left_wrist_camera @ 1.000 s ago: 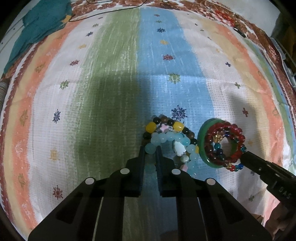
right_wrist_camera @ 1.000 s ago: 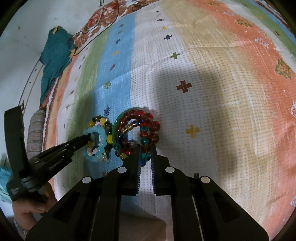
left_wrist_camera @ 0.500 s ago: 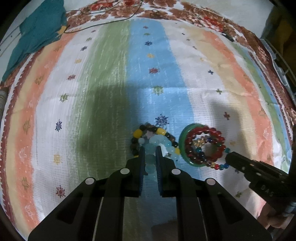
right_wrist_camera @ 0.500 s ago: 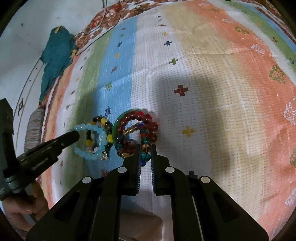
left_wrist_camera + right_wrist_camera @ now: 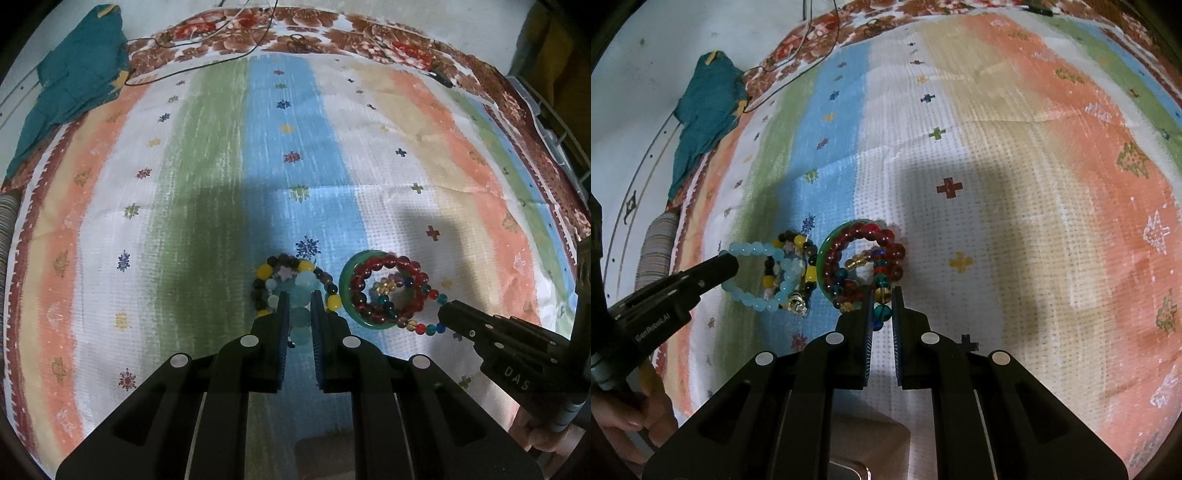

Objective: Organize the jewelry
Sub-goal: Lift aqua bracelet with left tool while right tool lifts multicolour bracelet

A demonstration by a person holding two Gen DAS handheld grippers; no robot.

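The left hand-held gripper [image 5: 298, 310] is clenched on the pale blue bead bracelet [image 5: 301, 295], likely to draw it clear of the dark-and-yellow bracelet [image 5: 266, 273] just ahead. The right hand-held gripper [image 5: 881, 306] pinches the multicoloured bead strand [image 5: 882, 295], still tangled with the red bead bracelet [image 5: 864, 240] and green bangle [image 5: 824, 258] in front. Beyond lies the striped blanket [image 5: 295, 129], with teal cloth [image 5: 74, 81] and a black cable [image 5: 207, 62] farthest.
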